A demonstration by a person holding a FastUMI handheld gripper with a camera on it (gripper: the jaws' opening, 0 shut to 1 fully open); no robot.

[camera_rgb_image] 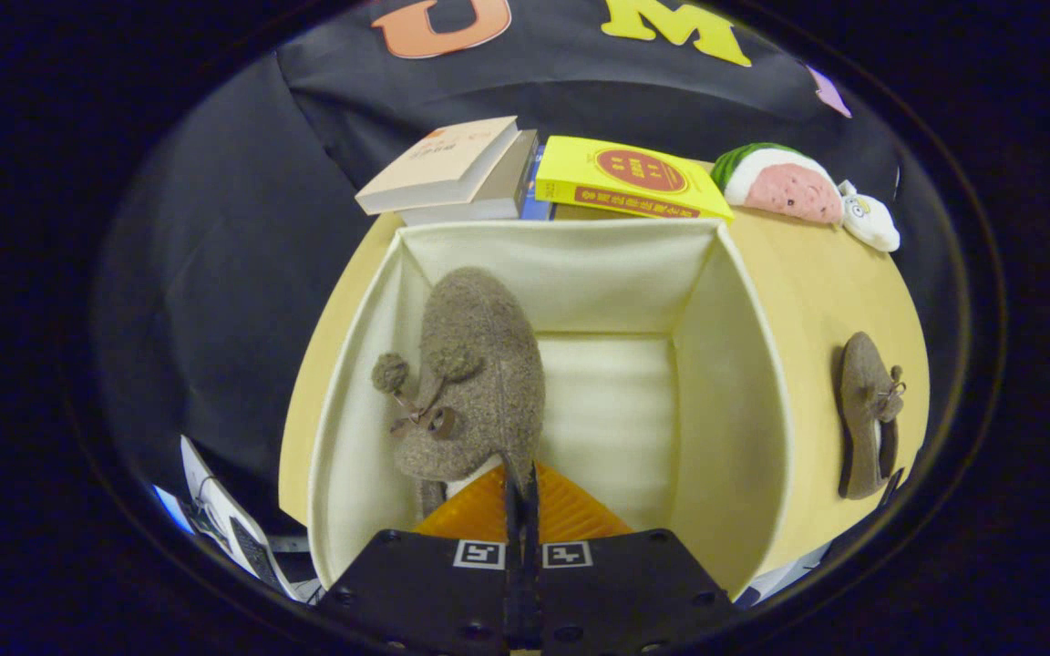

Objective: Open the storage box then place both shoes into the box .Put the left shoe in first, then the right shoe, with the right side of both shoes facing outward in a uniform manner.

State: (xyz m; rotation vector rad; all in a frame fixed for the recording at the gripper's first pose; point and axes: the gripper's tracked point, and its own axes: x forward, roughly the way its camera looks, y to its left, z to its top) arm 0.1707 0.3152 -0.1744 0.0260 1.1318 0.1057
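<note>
A cream fabric storage box stands open on the wooden table, and I look down into it from above. My gripper is shut on the heel rim of a brown felt shoe with pom-pom laces. That shoe hangs inside the box near its left wall, toe pointing toward the far wall. A second matching brown shoe lies on the table to the right of the box, outside it.
Behind the box lie a stack of beige books and a yellow book. A watermelon-shaped plush and a small white toy sit at the back right. The round table drops off left and right.
</note>
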